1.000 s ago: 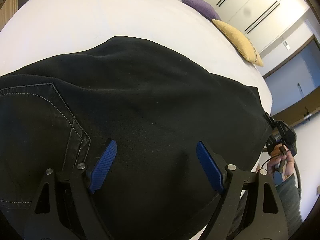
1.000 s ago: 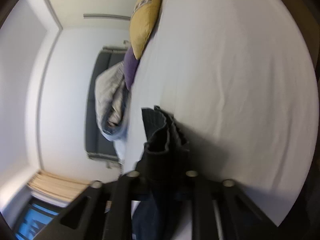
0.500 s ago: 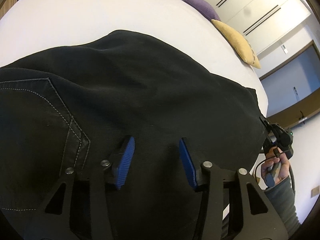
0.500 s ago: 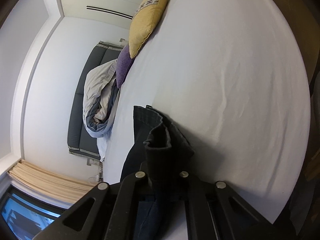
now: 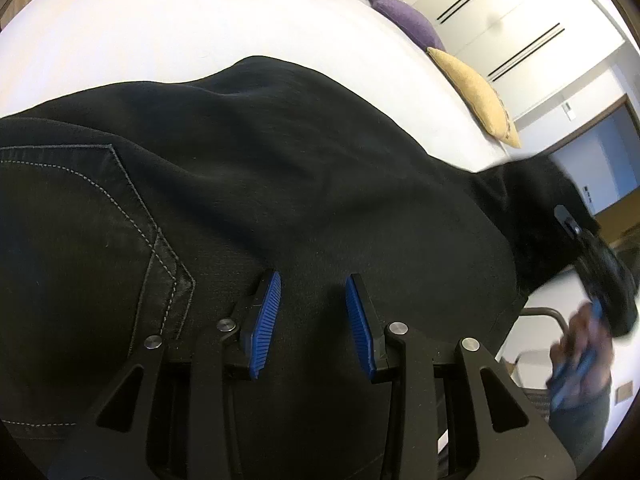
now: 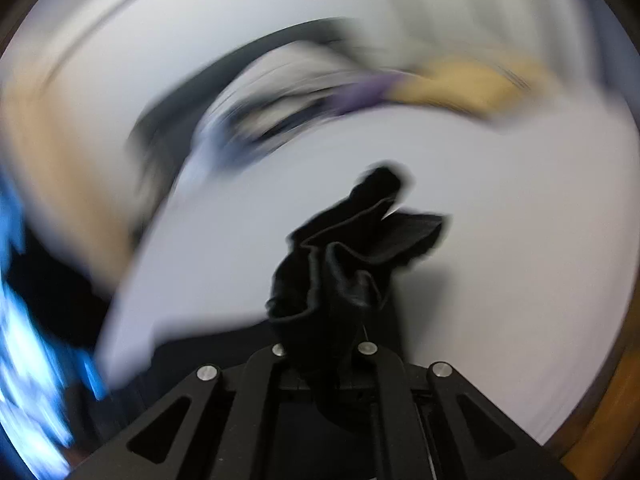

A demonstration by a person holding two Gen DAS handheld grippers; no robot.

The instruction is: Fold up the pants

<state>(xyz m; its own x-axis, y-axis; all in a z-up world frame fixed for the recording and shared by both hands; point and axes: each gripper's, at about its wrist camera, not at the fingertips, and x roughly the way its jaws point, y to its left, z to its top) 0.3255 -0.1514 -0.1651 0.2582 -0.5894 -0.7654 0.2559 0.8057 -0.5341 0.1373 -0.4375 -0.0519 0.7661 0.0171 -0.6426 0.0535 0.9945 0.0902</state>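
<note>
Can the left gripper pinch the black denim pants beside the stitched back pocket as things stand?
Probably yes. The left gripper sits right over the black denim pants, jaws apart with bare cloth between the blue pads; nothing lies in the way. The stitched back pocket is just to its left.

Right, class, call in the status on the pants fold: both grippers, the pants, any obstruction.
Left gripper open, pads apart over pants. Right gripper shut on bunched pant end. Nothing blocking on bed; right view blurred.

Left wrist view: close above black pants (image 5: 280,200), facing across bed (image 5: 160,32) toward yellow pillow (image 5: 476,96). Right wrist view: blurred, low over bed (image 6: 520,260), also facing yellow pillow (image 6: 460,84). Shared: pants, bed, pillow.
</note>
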